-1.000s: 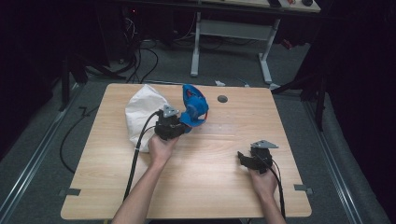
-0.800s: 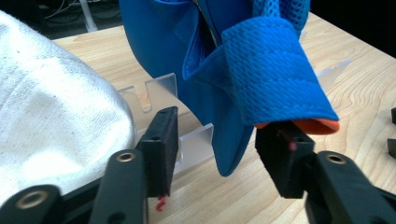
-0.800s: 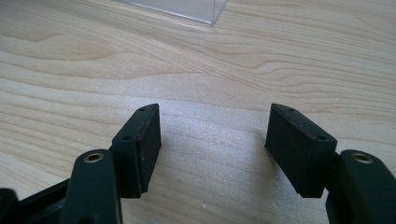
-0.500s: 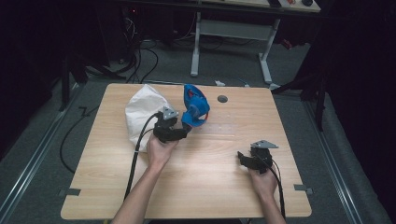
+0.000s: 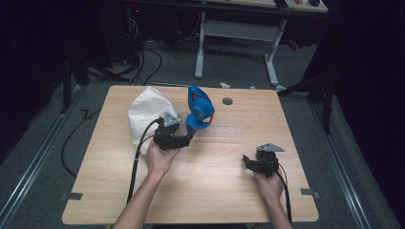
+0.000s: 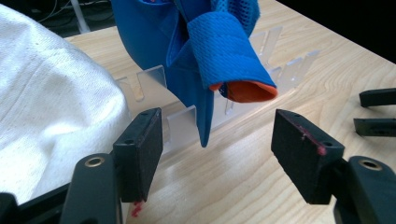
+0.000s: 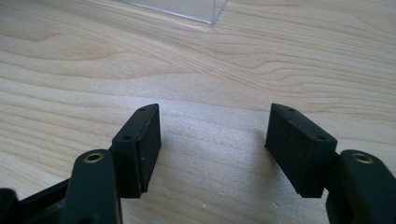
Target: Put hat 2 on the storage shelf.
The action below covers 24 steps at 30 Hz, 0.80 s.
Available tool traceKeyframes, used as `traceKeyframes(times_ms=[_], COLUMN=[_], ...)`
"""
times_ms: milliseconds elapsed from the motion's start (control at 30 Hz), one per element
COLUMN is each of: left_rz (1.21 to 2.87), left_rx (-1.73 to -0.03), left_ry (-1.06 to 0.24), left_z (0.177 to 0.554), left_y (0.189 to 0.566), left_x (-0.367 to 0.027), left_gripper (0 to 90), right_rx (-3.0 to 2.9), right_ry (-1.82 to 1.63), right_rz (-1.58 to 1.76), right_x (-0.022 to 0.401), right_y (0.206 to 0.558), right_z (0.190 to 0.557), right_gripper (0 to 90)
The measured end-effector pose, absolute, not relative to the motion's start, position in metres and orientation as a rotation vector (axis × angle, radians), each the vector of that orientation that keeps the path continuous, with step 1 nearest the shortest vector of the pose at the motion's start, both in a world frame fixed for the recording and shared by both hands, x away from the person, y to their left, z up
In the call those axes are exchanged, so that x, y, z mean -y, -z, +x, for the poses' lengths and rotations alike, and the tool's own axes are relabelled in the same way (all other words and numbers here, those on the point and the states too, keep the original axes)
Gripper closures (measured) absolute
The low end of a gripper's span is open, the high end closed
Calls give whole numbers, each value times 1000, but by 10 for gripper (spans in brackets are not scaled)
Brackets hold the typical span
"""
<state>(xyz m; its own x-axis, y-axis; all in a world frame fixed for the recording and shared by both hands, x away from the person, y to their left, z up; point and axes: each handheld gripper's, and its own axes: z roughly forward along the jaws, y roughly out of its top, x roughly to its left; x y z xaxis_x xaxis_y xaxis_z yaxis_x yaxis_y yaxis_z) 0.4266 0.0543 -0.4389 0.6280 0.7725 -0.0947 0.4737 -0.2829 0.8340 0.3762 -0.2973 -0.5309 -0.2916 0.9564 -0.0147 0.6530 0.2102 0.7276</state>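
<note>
My left tongs point(image 5: 187, 139) have just been opening, empty; blue cap point(image 5: 199, 109) at twelve o'clock on its clear rack point(image 6: 180, 126). Right tongs point(image 5: 247, 162) apart over pale wooden table point(image 5: 224, 191) (dark room beyond)

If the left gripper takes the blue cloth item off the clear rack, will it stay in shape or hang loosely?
The blue cloth item would probably hang loosely: it is thin mesh fabric that folds and droops to a point over the clear rack. It looks light, so the open left gripper should lift it easily. It might snag on the rack's upright slats.
</note>
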Motion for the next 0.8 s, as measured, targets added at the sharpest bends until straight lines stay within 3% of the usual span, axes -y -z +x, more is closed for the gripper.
traceKeyframes(times_ms=[800], left_rz=[1897], left_rx=[-1007], left_ry=[-336], left_z=[393], left_y=[435], left_x=[-93], left_gripper=[335], right_rx=[-2022], right_ry=[-862], right_rz=[1490], right_x=[297], right_y=[531], right_z=[376], right_gripper=[357])
